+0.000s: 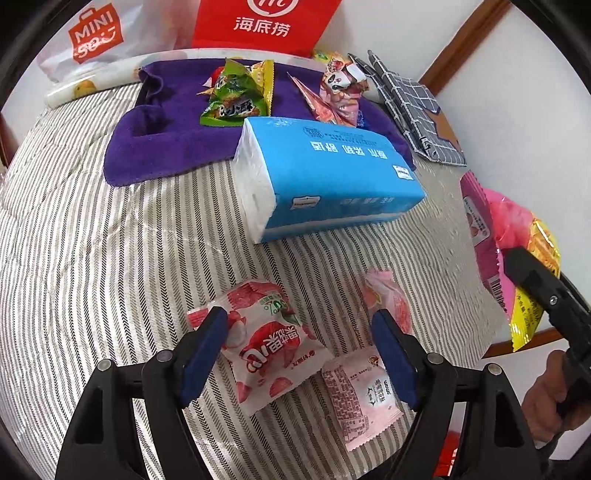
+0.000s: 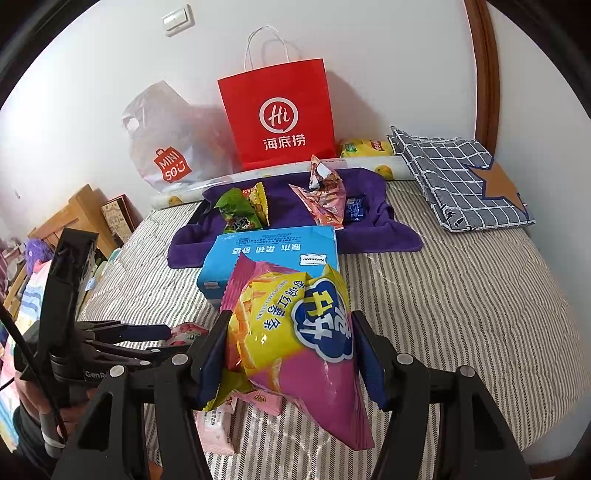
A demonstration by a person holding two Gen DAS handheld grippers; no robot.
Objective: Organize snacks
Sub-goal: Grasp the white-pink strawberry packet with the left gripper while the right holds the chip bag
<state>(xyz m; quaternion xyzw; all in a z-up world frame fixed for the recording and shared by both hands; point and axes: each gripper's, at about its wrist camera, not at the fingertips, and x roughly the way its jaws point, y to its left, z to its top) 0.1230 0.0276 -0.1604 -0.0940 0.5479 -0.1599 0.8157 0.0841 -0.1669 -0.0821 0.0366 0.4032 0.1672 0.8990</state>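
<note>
Left view only: left tool [image 1: 299,354] spread wide over lychee packet [image 1: 269,350]. Right view only: right tool [image 2: 291,354] pinching chip bag [image 2: 295,343].

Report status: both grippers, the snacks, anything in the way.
Right gripper shut on pink-yellow chip bag, lifted. Left gripper open over lychee packet. Blue tissue pack lies between them and purple towel.

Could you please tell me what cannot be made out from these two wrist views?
- Right view: whether the right tongs actually pinch the pink and yellow chip bag; the bag hides the pads' contact.
- Right view: the tissue pack front, covered by that bag.
- Left view: the small pink packet, blurred and partly behind a finger of the left tongs.
- Left view: the red paper bag, cut off by the top edge.
</note>
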